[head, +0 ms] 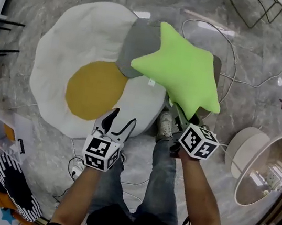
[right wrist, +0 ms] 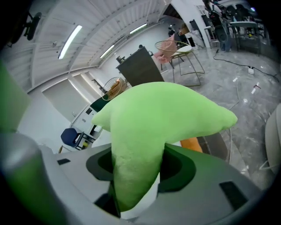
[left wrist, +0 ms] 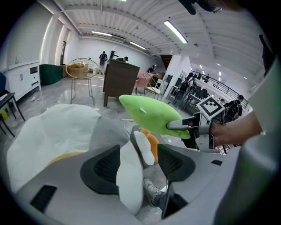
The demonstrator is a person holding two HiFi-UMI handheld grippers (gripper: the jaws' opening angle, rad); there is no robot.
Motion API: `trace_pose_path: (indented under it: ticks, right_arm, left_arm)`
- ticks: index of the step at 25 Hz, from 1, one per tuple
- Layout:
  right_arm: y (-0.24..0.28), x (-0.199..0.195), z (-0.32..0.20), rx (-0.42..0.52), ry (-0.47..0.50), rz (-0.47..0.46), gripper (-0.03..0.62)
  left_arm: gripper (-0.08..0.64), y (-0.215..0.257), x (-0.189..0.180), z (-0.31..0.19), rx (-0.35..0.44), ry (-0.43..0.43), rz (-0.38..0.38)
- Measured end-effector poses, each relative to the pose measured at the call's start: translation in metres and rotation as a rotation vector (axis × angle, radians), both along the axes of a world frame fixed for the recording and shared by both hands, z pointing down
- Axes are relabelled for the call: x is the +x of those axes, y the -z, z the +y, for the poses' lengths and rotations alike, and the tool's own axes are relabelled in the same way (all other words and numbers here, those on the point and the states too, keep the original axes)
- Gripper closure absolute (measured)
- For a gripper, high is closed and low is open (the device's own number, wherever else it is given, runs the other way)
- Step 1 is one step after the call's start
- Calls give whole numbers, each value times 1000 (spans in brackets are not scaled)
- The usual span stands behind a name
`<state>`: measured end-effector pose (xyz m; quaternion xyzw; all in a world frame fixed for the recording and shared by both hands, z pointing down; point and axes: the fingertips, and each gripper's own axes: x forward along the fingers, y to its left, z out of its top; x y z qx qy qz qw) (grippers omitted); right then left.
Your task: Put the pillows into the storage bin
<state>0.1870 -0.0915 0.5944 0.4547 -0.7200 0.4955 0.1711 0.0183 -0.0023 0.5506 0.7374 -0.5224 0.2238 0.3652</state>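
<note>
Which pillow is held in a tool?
The green star pillow, clamped by one point in the right tool; the white fried-egg pillow lies flat on the floor.

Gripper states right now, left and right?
Left gripper: open, nothing between the jaws.
Right gripper: closed on the green star pillow.

A grey marbled floor (head: 260, 27) filled the head view. A large fried-egg cushion (head: 73, 40), white with a yellow yolk, lay flat on it at the left. Thin cables (head: 235, 61) trailed loosely across the stone on the right. A round beige drum (head: 246, 146) lay tipped at the right edge. A person's shoe (head: 165, 123) stood just beside the cushion.
</note>
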Motion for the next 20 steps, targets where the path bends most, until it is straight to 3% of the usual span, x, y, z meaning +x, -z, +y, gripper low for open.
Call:
trace_pose_path:
  ticks: [4, 7, 14, 20]
  right_arm:
    - [-9, 58, 2, -23, -85, 30, 347]
    - [-14, 100, 4, -15, -120, 103, 347]
    - [-12, 197, -7, 31, -57, 336, 347]
    - [-7, 255, -15, 46, -15, 526, 347]
  left_arm:
    - [278, -4, 52, -16, -6, -93, 21]
    - [278, -8, 82, -24, -14, -159, 33]
    - [278, -11, 110, -28, -39, -225, 35]
    - [278, -10, 124, -37, -50, -255, 38]
